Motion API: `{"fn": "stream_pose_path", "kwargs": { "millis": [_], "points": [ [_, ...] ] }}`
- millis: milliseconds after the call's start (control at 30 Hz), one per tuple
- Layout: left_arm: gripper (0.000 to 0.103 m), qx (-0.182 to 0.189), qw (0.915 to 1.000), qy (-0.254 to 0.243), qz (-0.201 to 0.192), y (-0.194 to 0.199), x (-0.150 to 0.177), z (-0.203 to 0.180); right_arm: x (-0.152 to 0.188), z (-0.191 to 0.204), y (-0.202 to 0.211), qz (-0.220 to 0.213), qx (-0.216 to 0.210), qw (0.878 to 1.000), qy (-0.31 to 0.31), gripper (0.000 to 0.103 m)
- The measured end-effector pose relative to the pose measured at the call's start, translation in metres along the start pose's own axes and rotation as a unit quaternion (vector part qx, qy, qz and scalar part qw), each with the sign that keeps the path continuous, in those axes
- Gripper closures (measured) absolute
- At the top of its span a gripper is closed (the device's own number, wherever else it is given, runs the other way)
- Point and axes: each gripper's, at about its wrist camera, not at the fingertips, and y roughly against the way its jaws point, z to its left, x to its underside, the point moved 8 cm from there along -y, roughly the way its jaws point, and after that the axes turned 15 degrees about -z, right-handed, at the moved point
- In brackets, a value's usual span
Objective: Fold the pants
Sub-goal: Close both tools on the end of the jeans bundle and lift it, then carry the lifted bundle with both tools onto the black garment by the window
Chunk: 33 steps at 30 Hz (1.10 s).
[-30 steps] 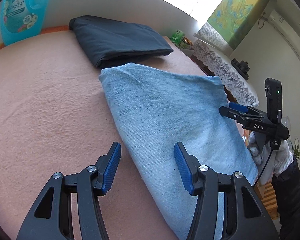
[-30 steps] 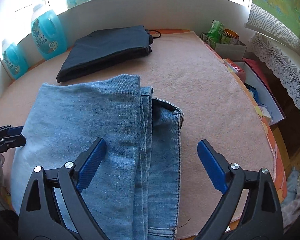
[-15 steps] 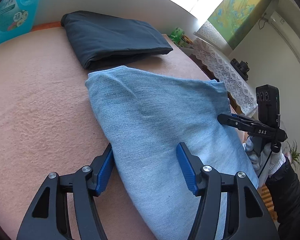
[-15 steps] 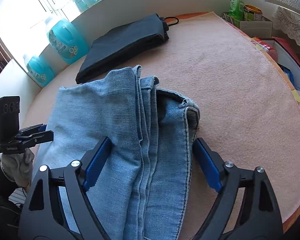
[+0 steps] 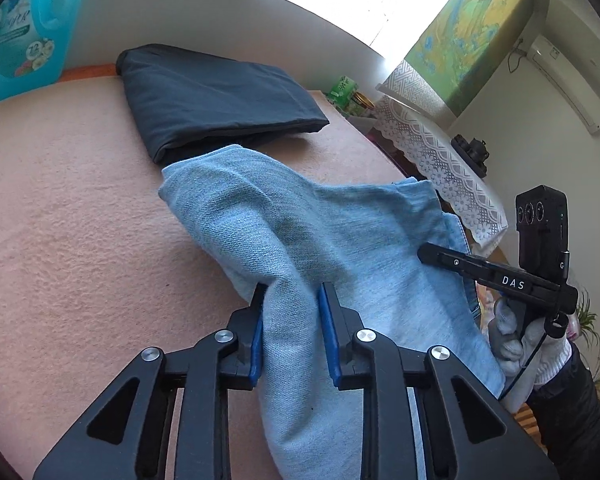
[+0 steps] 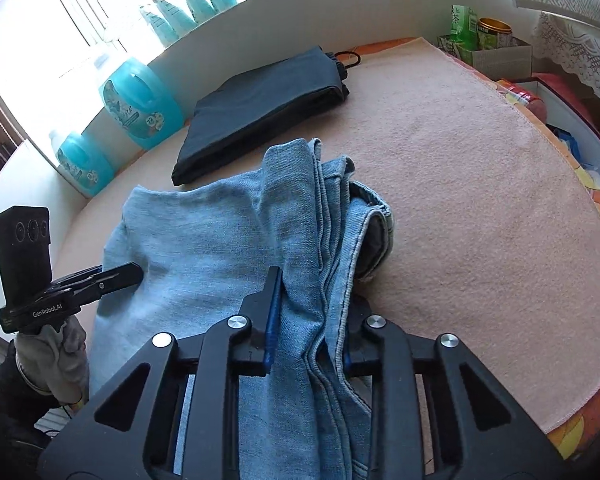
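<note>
Light blue folded jeans [image 5: 340, 232] lie on a pink cloth-covered table [image 5: 60, 220]. In the left wrist view my left gripper [image 5: 290, 292] pinches the jeans' near left edge, its jaws closing with a ridge of denim pressed between the blue pads. The right gripper [image 5: 424, 250] bites the far right side of the fabric. In the right wrist view my right gripper [image 6: 318, 292] is closing on the layered hem side of the jeans [image 6: 220, 248], denim bunched between its pads. The left gripper [image 6: 136, 272], held by a gloved hand, grips the opposite edge.
A dark folded garment [image 6: 268, 100] lies behind the jeans near the wall. Turquoise detergent bottles [image 6: 140, 108] stand along the back left. Boxes and cans [image 6: 496, 52] sit at the far right, past the table's edge [image 6: 580, 360]. A lace cloth [image 5: 440, 152] hangs at the right.
Both grippers went from wide open over the jeans to clamped on the fabric. The denim has bunched into ridges between the pads and its edges have pulled up.
</note>
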Motion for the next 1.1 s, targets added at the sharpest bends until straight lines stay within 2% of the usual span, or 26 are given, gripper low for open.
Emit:
{"fn": "stream_pose_path", "kwargs": {
  "millis": [67,167,300,633,833,1100],
  "points": [
    [0.086,0.001,0.9999,-0.011,-0.009,0.005,-0.002,-0.003,-0.002,0.005,0.003,-0.003,0.012,1.0,0.018,0.08],
    [0.089,0.002,0.9997,-0.019,-0.018,0.009,-0.006,-0.008,-0.008,0.011,0.013,-0.018,0.016,1.0,0.011,0.082],
    [0.09,0.018,0.9993,-0.012,-0.031,0.019,-0.016,-0.013,-0.024,0.037,0.036,-0.05,0.01,0.998,0.041,0.083],
    [0.09,0.049,0.9956,-0.03,-0.074,0.049,-0.042,-0.043,-0.053,0.102,0.076,-0.092,-0.006,0.991,0.098,0.085],
    [0.09,0.059,0.9909,-0.06,-0.105,0.07,-0.071,-0.057,-0.083,0.137,0.093,-0.123,-0.016,0.983,0.134,0.086],
    [0.091,0.058,0.9842,-0.081,-0.146,0.092,-0.128,-0.066,-0.14,0.176,0.108,-0.165,-0.028,0.972,0.166,0.086]
  ]
}}
